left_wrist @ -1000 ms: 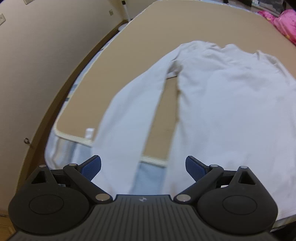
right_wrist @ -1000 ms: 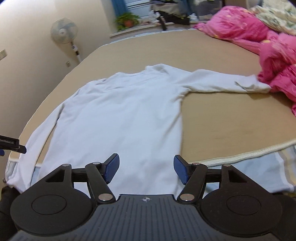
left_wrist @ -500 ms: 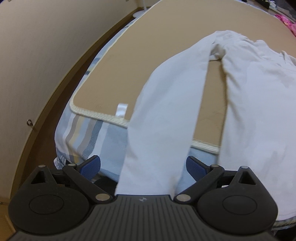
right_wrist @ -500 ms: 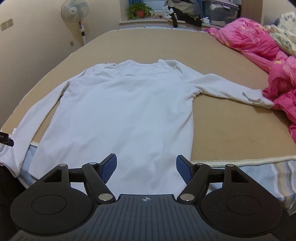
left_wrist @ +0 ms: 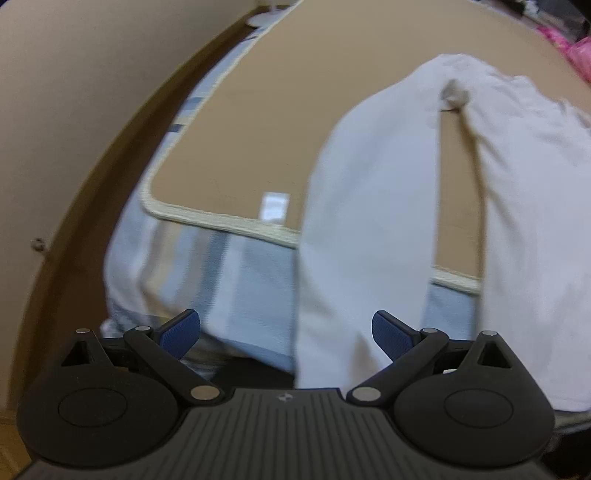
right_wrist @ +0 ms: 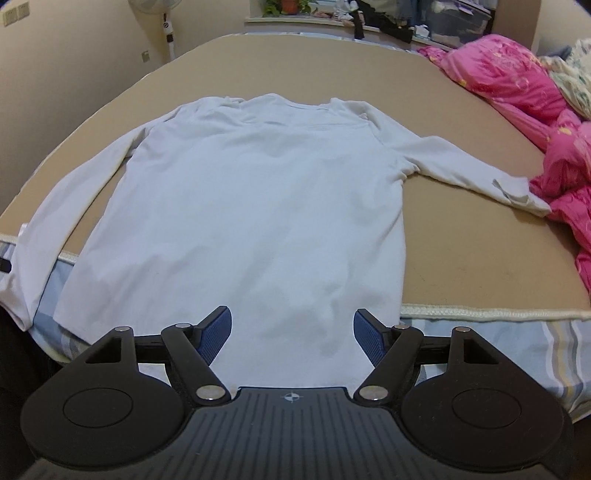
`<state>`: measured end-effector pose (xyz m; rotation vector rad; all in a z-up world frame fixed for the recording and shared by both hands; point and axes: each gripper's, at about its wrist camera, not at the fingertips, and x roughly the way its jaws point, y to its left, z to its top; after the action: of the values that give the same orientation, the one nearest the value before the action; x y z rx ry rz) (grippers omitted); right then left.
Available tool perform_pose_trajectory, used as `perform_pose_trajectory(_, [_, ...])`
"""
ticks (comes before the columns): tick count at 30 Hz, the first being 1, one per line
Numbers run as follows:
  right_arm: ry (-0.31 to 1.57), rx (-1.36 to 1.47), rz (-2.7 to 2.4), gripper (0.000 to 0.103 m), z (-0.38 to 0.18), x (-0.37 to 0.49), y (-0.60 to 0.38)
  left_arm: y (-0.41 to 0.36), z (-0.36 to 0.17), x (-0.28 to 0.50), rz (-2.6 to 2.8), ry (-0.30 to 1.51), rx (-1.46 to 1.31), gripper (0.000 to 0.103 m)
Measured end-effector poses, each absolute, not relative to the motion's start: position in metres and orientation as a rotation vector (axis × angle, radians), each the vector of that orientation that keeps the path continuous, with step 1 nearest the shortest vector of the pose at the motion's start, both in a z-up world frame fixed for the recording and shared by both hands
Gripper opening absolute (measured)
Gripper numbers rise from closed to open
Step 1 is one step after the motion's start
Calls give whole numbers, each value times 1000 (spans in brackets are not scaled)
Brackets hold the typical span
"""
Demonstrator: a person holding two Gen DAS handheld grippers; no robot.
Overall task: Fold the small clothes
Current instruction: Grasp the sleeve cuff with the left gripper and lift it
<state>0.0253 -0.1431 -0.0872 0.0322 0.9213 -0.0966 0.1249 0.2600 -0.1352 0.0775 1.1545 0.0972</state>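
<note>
White shirt [right_wrist: 258,206] lies flat, unfolded; both hand-held grippers [left_wrist: 286,332] [right_wrist: 291,334] spread wide. Next: pinch lower-left sleeve [left_wrist: 354,266].

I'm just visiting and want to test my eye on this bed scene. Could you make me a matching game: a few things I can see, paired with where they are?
Things:
1. shirt's left sleeve
2. shirt's right sleeve
3. standing fan
4. potted plant

Places:
A. on the far window ledge
B. hanging over the near bed edge
C. by the left wall
D. reaching the pink quilt

Pairs: 1-B, 2-D, 3-C, 4-A
</note>
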Motion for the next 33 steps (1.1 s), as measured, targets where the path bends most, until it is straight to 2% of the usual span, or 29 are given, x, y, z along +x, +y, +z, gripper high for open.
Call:
perform_pose_trajectory(5, [937, 6, -89, 76, -88, 29, -133, 228, -139, 126, -106, 1211, 50, 102])
perform_pose_trajectory(13, [945, 11, -88, 76, -91, 31, -127, 185, -193, 160, -118, 1417, 171, 102])
perform_pose_trajectory(15, [943, 26, -96, 77, -91, 27, -132, 184, -187, 162, -78, 1412, 169, 89])
perform_pose_trajectory(16, [942, 33, -106, 77, -92, 26, -135, 185, -182, 164, -58, 1410, 172, 70])
perform_pose_trajectory(17, [944, 38, -118, 77, -94, 25, -138, 186, -173, 165, -47, 1408, 179, 33])
perform_pose_trajectory(18, [948, 44, -129, 77, -96, 25, -142, 187, -165, 167, -46, 1411, 183, 10])
perform_pose_trajectory(19, [954, 55, -137, 77, -99, 25, -145, 192, -154, 171, -72, 1429, 135, 3])
perform_pose_trajectory(22, [965, 96, -153, 77, -104, 25, -154, 203, -112, 180, -133, 1432, -13, 1])
perform_pose_trajectory(30, [936, 143, -177, 78, -103, 15, -173, 193, 34, 198, -250, 1206, -166, 1])
perform_pose_trajectory(33, [941, 181, -208, 79, -105, 13, -184, 192, 66, 226, -231, 1158, -233, 0])
